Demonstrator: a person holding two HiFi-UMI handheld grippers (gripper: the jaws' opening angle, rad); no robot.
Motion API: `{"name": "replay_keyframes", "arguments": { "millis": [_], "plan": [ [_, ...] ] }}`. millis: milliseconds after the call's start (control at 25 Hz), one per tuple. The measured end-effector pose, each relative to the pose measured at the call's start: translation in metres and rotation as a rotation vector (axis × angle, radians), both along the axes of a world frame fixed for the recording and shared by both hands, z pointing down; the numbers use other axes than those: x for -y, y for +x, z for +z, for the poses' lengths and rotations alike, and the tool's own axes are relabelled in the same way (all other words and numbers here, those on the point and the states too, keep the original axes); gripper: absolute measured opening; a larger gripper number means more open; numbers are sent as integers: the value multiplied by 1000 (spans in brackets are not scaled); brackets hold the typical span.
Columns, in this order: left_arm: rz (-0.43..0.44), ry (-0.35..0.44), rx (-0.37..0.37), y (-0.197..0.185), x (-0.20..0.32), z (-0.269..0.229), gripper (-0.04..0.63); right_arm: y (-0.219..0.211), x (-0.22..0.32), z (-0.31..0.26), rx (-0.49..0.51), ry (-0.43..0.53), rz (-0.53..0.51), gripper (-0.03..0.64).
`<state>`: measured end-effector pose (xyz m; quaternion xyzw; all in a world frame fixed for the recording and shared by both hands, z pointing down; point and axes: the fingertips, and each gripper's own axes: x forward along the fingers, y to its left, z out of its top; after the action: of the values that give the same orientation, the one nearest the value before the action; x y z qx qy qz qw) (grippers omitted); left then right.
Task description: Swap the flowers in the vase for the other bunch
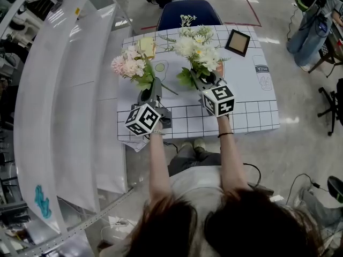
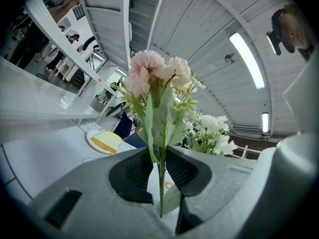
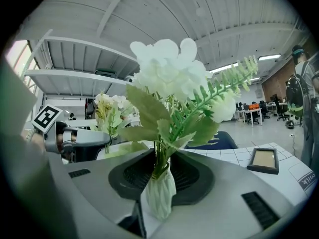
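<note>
My left claw is closed on the thin green stem of the pink bunch. The stem is pinched between the two dark pads, so the flowers stand upright above the jaws and the cut end pokes out below them. My right claw is clamped low on the stems of the white bunch, just where they go into the small pale vase. The vase shows in the gap under the pads, but I cannot tell whether the pads also press on its neck or whether its foot rests on anything. From above, both claws are held side by side over the near half of the table with its squared cloth, the pink bunch to the left and the white bunch to the right, apart from each other. Behind the pink flowers lies a plate with a yellow slab on it. A small picture frame lies at the far right of the table, and a dark blue chair stands beyond the far edge.
</note>
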<state>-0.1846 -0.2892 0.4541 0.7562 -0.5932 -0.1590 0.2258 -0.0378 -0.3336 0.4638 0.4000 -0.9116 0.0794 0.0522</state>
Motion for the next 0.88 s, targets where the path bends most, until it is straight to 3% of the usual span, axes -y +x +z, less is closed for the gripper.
{"name": "replay_keyframes", "arguments": {
  "millis": [880],
  "plan": [
    [-13,-10,-17,1,-1,7,75,-1,-3,13,34,-40,-32,91]
  ]
}}
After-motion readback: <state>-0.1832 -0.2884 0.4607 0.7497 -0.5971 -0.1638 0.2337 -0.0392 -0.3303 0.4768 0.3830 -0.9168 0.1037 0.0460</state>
